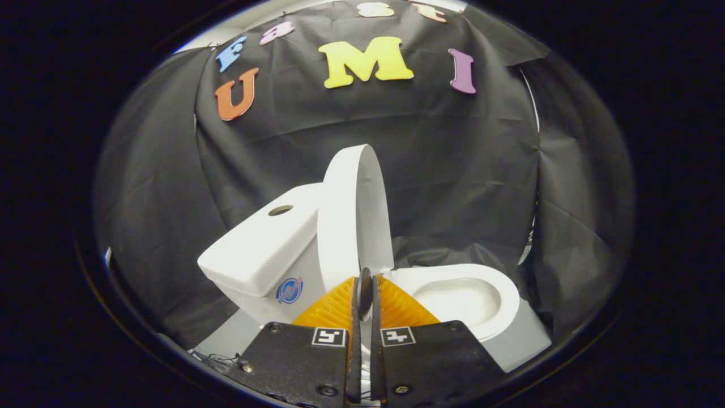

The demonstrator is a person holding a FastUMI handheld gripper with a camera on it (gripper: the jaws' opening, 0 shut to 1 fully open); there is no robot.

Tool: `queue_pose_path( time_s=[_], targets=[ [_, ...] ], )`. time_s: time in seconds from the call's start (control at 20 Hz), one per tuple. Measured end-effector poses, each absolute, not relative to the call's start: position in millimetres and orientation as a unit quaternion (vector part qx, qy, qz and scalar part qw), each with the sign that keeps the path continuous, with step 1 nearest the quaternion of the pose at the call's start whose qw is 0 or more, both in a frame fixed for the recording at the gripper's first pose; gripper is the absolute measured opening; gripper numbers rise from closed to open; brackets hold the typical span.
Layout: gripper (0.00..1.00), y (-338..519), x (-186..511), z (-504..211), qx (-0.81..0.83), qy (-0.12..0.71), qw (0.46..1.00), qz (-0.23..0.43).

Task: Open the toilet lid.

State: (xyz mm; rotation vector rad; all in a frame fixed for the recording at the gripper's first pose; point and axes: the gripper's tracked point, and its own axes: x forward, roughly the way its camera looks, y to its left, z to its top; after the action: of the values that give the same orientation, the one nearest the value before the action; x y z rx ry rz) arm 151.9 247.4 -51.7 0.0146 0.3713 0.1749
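Observation:
A small white toilet stands just ahead of my fingers. Its lid is raised upright, seen nearly edge-on, and rests against or close to the tank. To the right of the lid, the open bowl with its white rim lies exposed. My gripper is shut, its fingers pressed close together with only a thin slit between them. The tips sit right at the lower edge of the raised lid, near the hinge. I see nothing held between them.
The tank top has a round hole and a round sticker on its side. The toilet stands on a pale base. Black cloth walls close in behind and on both sides.

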Motion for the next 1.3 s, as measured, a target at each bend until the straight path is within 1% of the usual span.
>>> queue_pose_path(
  time_s=[0.4, 0.5, 0.6, 0.7, 0.8, 0.9, 1.1, 1.2, 1.3],
  targets=[
    [0.09, 278.8, 148.1, -57.1, -0.023, 0.186, 0.977, 0.103],
    [0.09, 282.2, 149.1, -56.9, -0.041, 0.181, 0.978, 0.099],
    [0.11, 284.6, 150.4, -58.3, -0.048, 0.178, 0.978, 0.100],
    [0.14, 284.0, 149.6, -60.5, -0.060, 0.179, 0.976, 0.110],
    [0.20, 285.5, 146.0, -65.2, -0.064, 0.192, 0.970, 0.135],
    [0.33, 286.9, 138.7, -56.6, -0.044, 0.184, 0.968, 0.163],
    [0.86, 262.3, 121.1, -36.8, -0.046, 0.125, 0.977, 0.166],
    [0.87, 244.2, 107.1, -26.4, -0.028, 0.103, 0.980, 0.166],
    [0.86, 215.1, 92.4, -8.6, -0.013, 0.072, 0.986, 0.150]
  ],
)
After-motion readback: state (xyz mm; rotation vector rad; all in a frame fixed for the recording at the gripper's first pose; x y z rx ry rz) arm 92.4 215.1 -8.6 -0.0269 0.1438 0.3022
